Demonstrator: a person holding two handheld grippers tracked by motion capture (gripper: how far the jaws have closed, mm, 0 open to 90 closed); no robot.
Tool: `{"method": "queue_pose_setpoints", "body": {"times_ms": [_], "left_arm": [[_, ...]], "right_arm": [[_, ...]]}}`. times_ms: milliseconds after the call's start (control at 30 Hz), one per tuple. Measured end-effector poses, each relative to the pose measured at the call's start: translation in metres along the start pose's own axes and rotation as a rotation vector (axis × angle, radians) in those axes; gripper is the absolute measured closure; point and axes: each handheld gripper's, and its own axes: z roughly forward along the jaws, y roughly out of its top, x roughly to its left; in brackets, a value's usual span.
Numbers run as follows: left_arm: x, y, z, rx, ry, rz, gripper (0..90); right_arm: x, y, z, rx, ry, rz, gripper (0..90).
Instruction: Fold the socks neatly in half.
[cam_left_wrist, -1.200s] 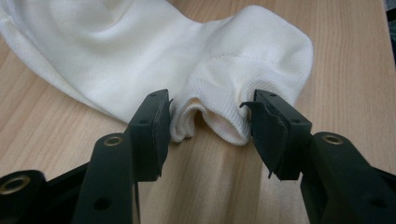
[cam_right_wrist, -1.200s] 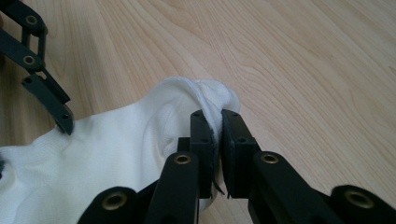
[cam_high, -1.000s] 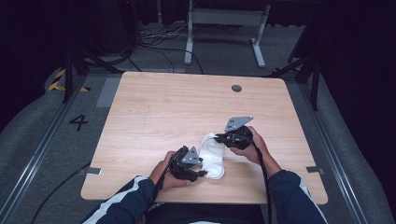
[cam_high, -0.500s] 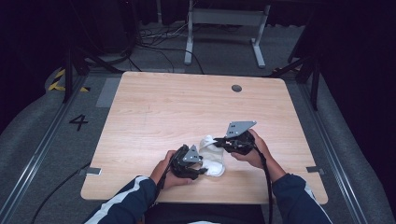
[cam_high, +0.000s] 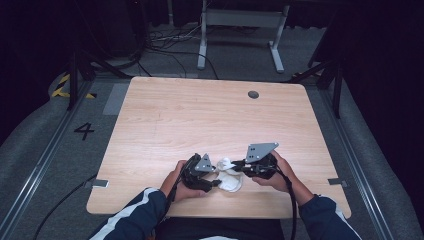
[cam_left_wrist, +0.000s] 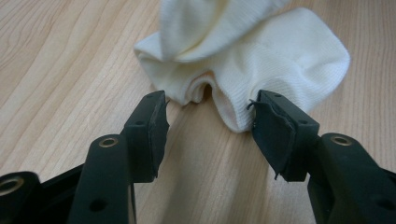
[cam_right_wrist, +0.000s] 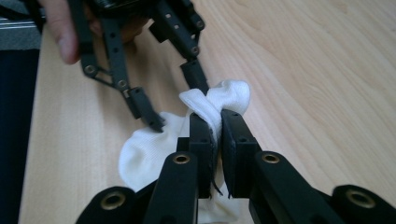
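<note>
A white sock (cam_high: 231, 183) lies bunched on the wooden table (cam_high: 200, 120) near its front edge. My right gripper (cam_high: 235, 165) is shut on a raised fold of the sock (cam_right_wrist: 224, 95); in the right gripper view the right gripper (cam_right_wrist: 216, 123) has cloth pinched between its pads. My left gripper (cam_high: 218, 179) sits at the sock's left side and its jaws have just been opening. In the left gripper view the left gripper (cam_left_wrist: 210, 116) stands open at the sock's (cam_left_wrist: 261, 60) near edge, with no cloth pressed between the pads. The left gripper (cam_right_wrist: 177, 106) also shows ahead of the right one.
A round dark grommet (cam_high: 253, 94) sits in the table's far right part. Grey floor with a painted 4 (cam_high: 84, 131) lies to the left. A metal stand (cam_high: 240, 20) and cables are beyond the far edge. The person's sleeves come in at the front edge.
The right gripper has moved toward the front edge with a fold of sock in it. The sock is now more bunched. The left hand has stayed put.
</note>
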Motion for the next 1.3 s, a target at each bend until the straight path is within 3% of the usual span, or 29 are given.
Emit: {"method": "queue_pose_setpoints", "body": {"times_ms": [133, 267, 300, 367, 467, 633, 767, 833, 900, 967, 1000, 1100, 1167, 1233, 1300], "left_arm": [[-0.001, 0.001, -0.007, 0.006, -0.011, 0.031, 42.9], [0.000, 0.005, -0.024, -0.004, 0.052, 0.048, 43.1], [0.002, 0.008, -0.029, -0.030, 0.069, 0.036, 43.4], [0.005, 0.014, -0.037, -0.063, 0.074, 0.023, 43.8], [0.005, 0.021, -0.038, -0.091, 0.066, 0.027, 43.8], [0.001, 0.036, -0.029, -0.099, 0.063, 0.056, 44.1], [0.002, 0.041, -0.017, -0.078, 0.044, 0.071, 44.7], [0.002, 0.041, -0.011, -0.062, 0.030, 0.070, 45.7], [-0.001, 0.040, -0.007, -0.046, 0.020, 0.084, 47.2], [-0.007, 0.039, -0.003, -0.017, 0.009, 0.105, 47.4], [-0.008, 0.039, -0.002, -0.007, 0.004, 0.110, 47.4], [-0.012, 0.036, 0.003, 0.028, 0.000, 0.131, 46.5], [-0.017, 0.035, 0.007, 0.063, 0.022, 0.162, 46.1], [-0.019, 0.033, 0.007, 0.061, 0.028, 0.163, 46.2], [-0.019, 0.033, 0.007, 0.059, 0.028, 0.159, 45.4]], "right_arm": [[0.010, -0.005, 0.004, 0.021, 0.031, -0.027, 81.4], [0.019, -0.009, 0.006, 0.051, 0.080, -0.053, 71.7], [0.022, -0.010, 0.006, 0.061, 0.091, -0.060, 70.8], [0.027, -0.012, 0.005, 0.065, 0.108, -0.074, 60.6], [0.033, -0.014, 0.005, 0.070, 0.118, -0.055, 49.8], [0.040, -0.014, -0.003, 0.056, 0.131, -0.056, 44.8], [0.045, -0.011, -0.018, 0.013, 0.123, -0.054, 45.1], [0.045, -0.011, -0.024, -0.006, 0.080, -0.050, 48.6], [0.037, -0.013, -0.031, -0.039, 0.021, 0.002, 55.0], [0.030, -0.016, -0.031, -0.043, -0.069, 0.081, 57.9], [0.025, -0.020, -0.029, -0.036, -0.079, 0.118, 57.8], [0.027, -0.025, -0.019, 0.011, -0.074, 0.121, 53.7], [0.031, -0.028, -0.009, 0.044, -0.020, 0.116, 48.8], [0.035, -0.032, 0.002, 0.108, -0.008, 0.104, 45.1], [0.037, -0.038, 0.009, 0.136, 0.000, 0.107, 43.8]]}}
